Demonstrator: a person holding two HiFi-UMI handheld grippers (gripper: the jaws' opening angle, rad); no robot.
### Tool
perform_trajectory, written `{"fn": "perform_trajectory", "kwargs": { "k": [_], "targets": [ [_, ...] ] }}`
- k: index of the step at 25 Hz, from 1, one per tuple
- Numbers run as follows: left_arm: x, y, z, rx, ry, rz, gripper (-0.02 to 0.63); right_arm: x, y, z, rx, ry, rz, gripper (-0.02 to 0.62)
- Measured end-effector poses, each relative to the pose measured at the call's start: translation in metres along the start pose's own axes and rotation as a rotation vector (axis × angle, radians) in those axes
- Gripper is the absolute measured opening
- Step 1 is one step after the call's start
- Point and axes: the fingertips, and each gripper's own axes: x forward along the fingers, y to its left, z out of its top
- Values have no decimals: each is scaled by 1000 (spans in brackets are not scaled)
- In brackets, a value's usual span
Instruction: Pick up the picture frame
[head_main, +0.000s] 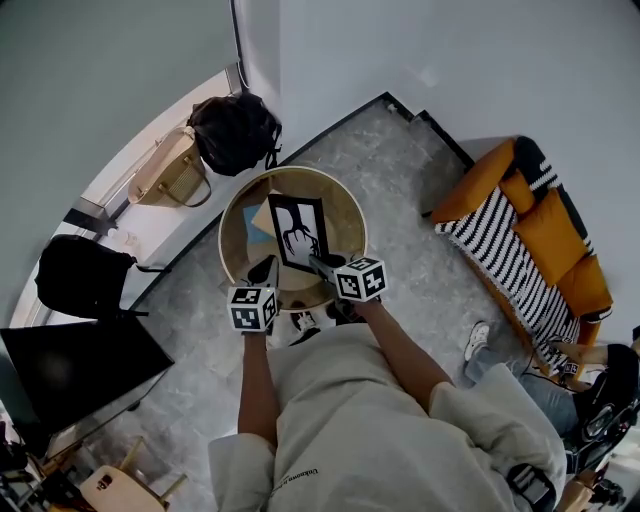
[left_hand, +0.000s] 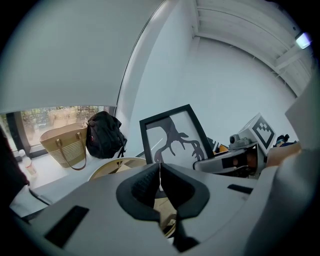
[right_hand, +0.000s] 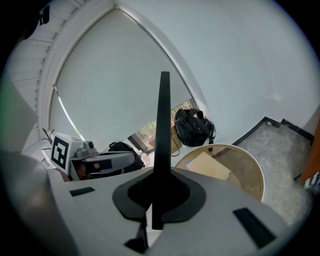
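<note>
The picture frame (head_main: 298, 232), black-rimmed with a black branching figure on white, stands upright above the round wooden table (head_main: 232, 225). My right gripper (head_main: 320, 265) is shut on its lower right edge. In the right gripper view the frame (right_hand: 163, 130) shows edge-on as a thin dark bar rising from between the closed pads (right_hand: 172, 192). My left gripper (head_main: 268, 271) is just left of the frame's bottom, shut with nothing in it. The left gripper view shows the frame's face (left_hand: 172, 137) beyond its closed jaws, with the right gripper (left_hand: 200, 163) at the frame's lower right.
A tan sheet (right_hand: 210, 166) lies on the table. A black backpack (head_main: 234, 130) and a tan handbag (head_main: 170, 172) sit on the window ledge. An orange sofa with a striped throw (head_main: 525, 225) is to the right, and a seated person's legs (head_main: 520, 375) below it.
</note>
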Motion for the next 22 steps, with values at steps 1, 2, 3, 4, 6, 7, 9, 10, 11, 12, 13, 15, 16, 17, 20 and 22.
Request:
{"fn": "perform_trajectory", "kwargs": {
  "k": [1,2,3,4,6,7,9,10,11,12,13,15,16,17,20,22],
  "targets": [
    [0,0,0,1,1,0,20,0,-1,-1,3,-1,-2,40],
    [1,0,-1,2,2,-1,20,-1,-1,-1,8,-2,-3,40],
    [1,-1,-1,4,3,-2,20,-2,-2,-2,15,-3,-3,40],
    [1,-1,-1,5,4,-3,20,-3,-1,-3,21,-5,-3,40],
    [1,-3,-1,8,6,-5,20,-5,-2,-4,28,-7,-4,40],
    [2,-3,-1,10,8,-6,20,-5,-3,-5,28,-7,-7,40],
    [4,-5,-2,15,12,-9,20,-7,-5,-4,26,-10,-12,40],
    [5,-6,-2,17,15,-10,20,-8,-6,-4,26,-11,-14,40],
    [6,-7,-2,18,17,-12,20,-9,-7,-4,27,-12,-15,40],
    [6,-8,-3,18,19,-13,20,-10,-7,-4,28,-13,-16,40],
    [6,-9,-3,19,20,-15,20,-11,-7,-4,29,-13,-17,40],
    [5,-10,-4,20,22,-18,20,-11,-6,-4,27,-14,-17,40],
    [5,-10,-4,20,24,-20,20,-12,-6,-4,26,-13,-17,40],
    [4,-11,-5,21,26,-22,20,-12,-5,-5,26,-13,-15,40],
    [3,-13,-8,23,30,-26,20,-13,-3,-7,29,-12,-8,40],
    [3,-14,-8,22,26,-30,20,-13,-3,-9,30,-13,-8,40]
  ]
}}
